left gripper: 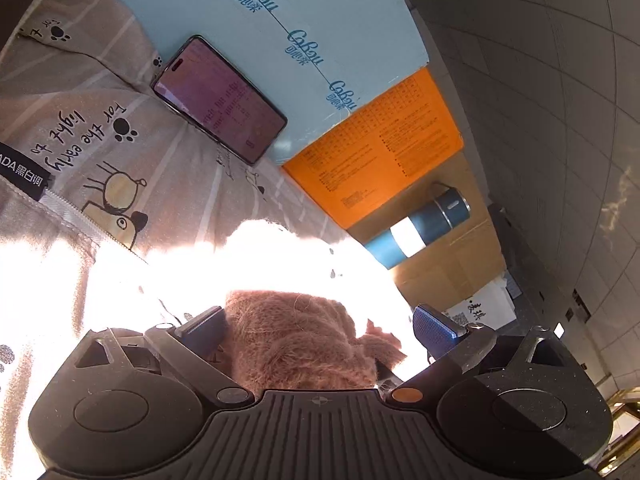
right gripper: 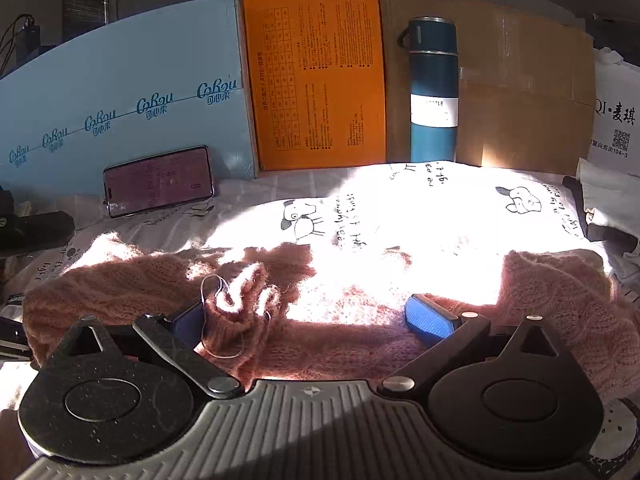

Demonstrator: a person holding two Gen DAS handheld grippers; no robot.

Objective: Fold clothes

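Pink fuzzy sweater [right gripper: 360, 344] spread across the dog-print bed cover [right gripper: 420, 216], sunlit bare cover beyond, boxes [right gripper: 316, 80], bottle [right gripper: 433, 88] and phone [right gripper: 158, 180] along the far edge. Right hand-held gripper [right gripper: 308, 316] wide open, over the knit. Left hand-held gripper [left gripper: 320, 326] wide open, bunched sweater between its fingers.

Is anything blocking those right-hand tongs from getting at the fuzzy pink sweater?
Nothing visible. The right tongs hang open directly over the pink sweater, which lies spread on the printed bedding, a knit fold beside one pad.
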